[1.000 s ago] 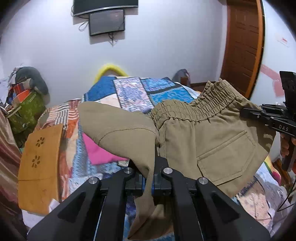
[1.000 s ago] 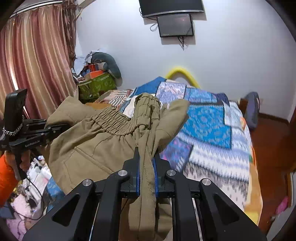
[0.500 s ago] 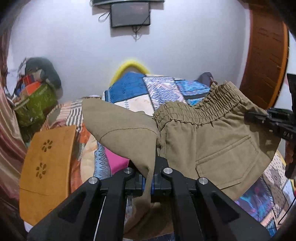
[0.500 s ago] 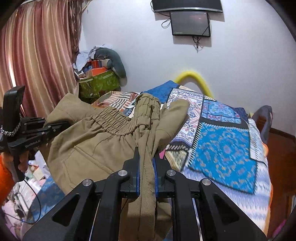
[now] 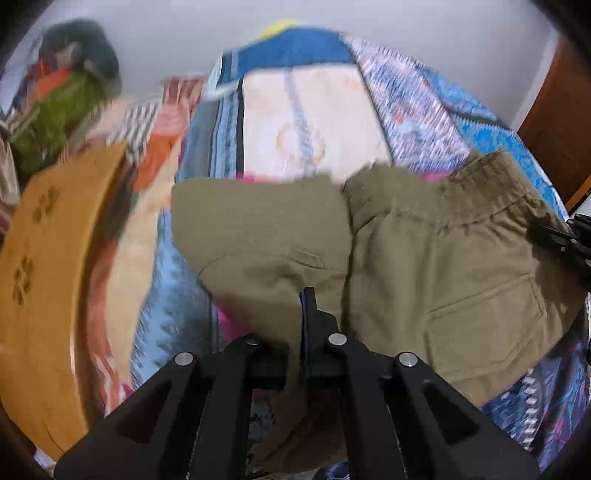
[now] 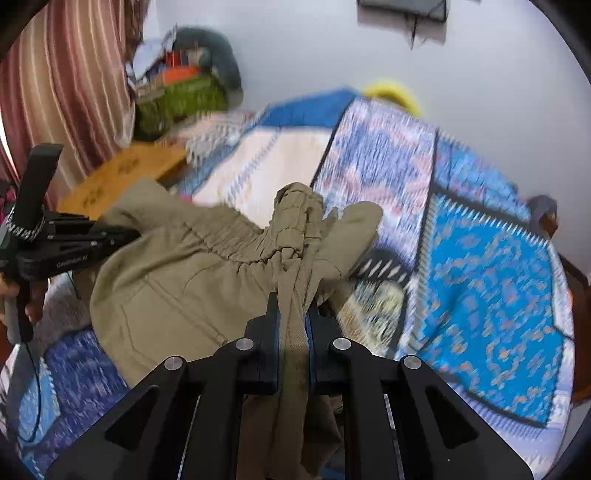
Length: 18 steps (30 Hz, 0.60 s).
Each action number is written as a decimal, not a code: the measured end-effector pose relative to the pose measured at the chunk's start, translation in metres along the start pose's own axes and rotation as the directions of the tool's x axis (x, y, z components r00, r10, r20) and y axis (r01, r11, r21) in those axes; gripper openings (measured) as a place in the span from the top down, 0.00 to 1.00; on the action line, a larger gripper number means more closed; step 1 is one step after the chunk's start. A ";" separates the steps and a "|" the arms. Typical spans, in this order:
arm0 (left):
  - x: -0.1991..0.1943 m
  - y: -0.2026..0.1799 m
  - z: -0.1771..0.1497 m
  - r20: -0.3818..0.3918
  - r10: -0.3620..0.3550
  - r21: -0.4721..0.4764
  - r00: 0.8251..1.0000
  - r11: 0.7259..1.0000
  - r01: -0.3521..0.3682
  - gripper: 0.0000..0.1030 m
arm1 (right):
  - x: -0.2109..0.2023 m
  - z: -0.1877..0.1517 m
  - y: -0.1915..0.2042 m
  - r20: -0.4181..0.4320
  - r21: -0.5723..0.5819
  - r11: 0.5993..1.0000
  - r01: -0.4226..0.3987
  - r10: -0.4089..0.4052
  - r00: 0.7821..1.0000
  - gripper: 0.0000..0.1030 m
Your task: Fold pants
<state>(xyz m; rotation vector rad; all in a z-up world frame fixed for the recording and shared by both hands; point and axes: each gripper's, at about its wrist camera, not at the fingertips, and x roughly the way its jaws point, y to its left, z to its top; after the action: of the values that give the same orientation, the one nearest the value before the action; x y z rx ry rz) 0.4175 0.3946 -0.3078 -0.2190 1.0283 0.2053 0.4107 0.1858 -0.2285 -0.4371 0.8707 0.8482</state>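
Note:
Olive-khaki pants (image 5: 436, 273) hang in the air between my two grippers over a patchwork bedspread (image 5: 317, 122). My left gripper (image 5: 295, 317) is shut on a fold of the pants' cloth near one leg. My right gripper (image 6: 293, 314) is shut on the bunched elastic waistband (image 6: 295, 218). The pants (image 6: 177, 280) spread from it to the left, back pocket showing. The left gripper shows at the left edge of the right wrist view (image 6: 122, 236). The right gripper shows at the right edge of the left wrist view (image 5: 532, 230).
An orange-brown wooden board (image 5: 44, 280) lies at the bed's left side. A pile of bags and clothes (image 6: 181, 88) sits by the striped curtain (image 6: 55, 81). A brown door (image 5: 561, 122) is at the right. A wall screen (image 6: 402, 7) hangs above the bed.
Both grippers have moved forward and tipped down toward the bed, carrying the pants with them. The bedspread now fills most of both views. Both grips are unchanged.

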 end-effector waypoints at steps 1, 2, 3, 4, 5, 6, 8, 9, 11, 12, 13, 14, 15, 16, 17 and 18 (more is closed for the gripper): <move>0.003 0.004 -0.005 -0.016 -0.001 -0.010 1.000 1.000 0.000 0.92 | 0.004 -0.004 -0.001 -0.025 -0.006 1.000 0.007 -0.007 1.000 0.90; 0.004 0.007 -0.008 -0.027 0.002 -0.021 1.000 1.000 -0.002 0.91 | 0.006 -0.007 -0.002 -0.042 0.000 1.000 0.006 -0.006 0.999 0.90; 0.006 0.012 -0.012 -0.040 0.007 -0.033 0.999 0.999 -0.009 0.91 | 0.008 -0.009 -0.005 -0.059 0.018 1.000 0.001 0.000 0.998 0.90; 0.005 0.016 -0.013 -0.049 0.013 -0.043 0.999 0.999 -0.016 0.90 | 0.009 -0.011 -0.009 -0.078 0.040 0.999 -0.006 0.009 0.997 0.89; 0.006 0.022 -0.015 -0.057 0.019 -0.057 0.998 0.998 -0.022 0.90 | 0.011 -0.012 -0.012 -0.087 0.053 0.999 -0.011 0.016 0.996 0.87; 0.005 0.027 -0.016 -0.062 0.016 -0.070 0.998 0.997 -0.021 0.87 | 0.010 -0.014 -0.014 -0.098 0.063 0.998 -0.014 0.020 0.995 0.86; 0.002 0.033 -0.019 -0.068 0.009 -0.090 0.998 0.996 -0.015 0.87 | 0.010 -0.015 -0.016 -0.112 0.075 0.997 -0.001 0.010 0.994 0.81; -0.002 0.034 -0.020 -0.070 0.017 -0.091 0.997 0.996 -0.024 0.87 | 0.009 -0.016 -0.016 -0.115 0.077 0.997 0.005 0.004 0.993 0.80; -0.008 0.032 -0.021 -0.073 0.044 -0.081 0.996 0.995 -0.050 0.87 | 0.004 -0.018 -0.018 -0.120 0.086 0.996 0.023 -0.012 0.993 0.68; -0.012 0.031 -0.021 -0.073 0.052 -0.074 0.996 0.996 -0.057 0.87 | 0.001 -0.019 -0.018 -0.121 0.088 0.995 0.041 -0.030 0.992 0.65; -0.017 0.029 -0.021 -0.071 0.059 -0.066 0.996 0.996 -0.064 0.87 | -0.002 -0.019 -0.019 -0.119 0.084 0.995 0.055 -0.045 0.992 0.61; -0.023 0.027 -0.021 -0.067 0.067 -0.056 0.995 0.996 -0.071 0.87 | -0.008 -0.019 -0.019 -0.112 0.079 0.995 0.064 -0.055 0.992 0.61; -0.029 0.024 -0.020 -0.059 0.074 -0.047 0.996 0.996 -0.076 0.87 | -0.018 -0.021 -0.018 -0.102 0.074 0.995 0.070 -0.062 0.993 0.61; -0.036 0.022 -0.019 -0.051 0.078 -0.043 0.996 0.996 -0.080 0.87 | -0.024 -0.022 -0.016 -0.095 0.069 0.995 0.077 -0.071 0.993 0.61; -0.046 0.020 -0.019 -0.038 0.077 -0.043 0.996 0.996 -0.079 0.87 | -0.033 -0.023 -0.013 -0.087 0.058 0.995 0.086 -0.081 0.993 0.61; -0.058 0.017 -0.019 -0.024 0.069 -0.045 0.997 0.997 -0.070 0.87 | -0.043 -0.024 -0.010 -0.074 0.047 0.995 0.091 -0.087 0.993 0.61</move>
<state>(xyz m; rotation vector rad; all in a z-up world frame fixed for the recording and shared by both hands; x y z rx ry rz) 0.3681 0.4018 -0.2692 -0.2279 1.0552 0.2901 0.3913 0.1439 -0.2079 -0.4614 0.9300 0.7309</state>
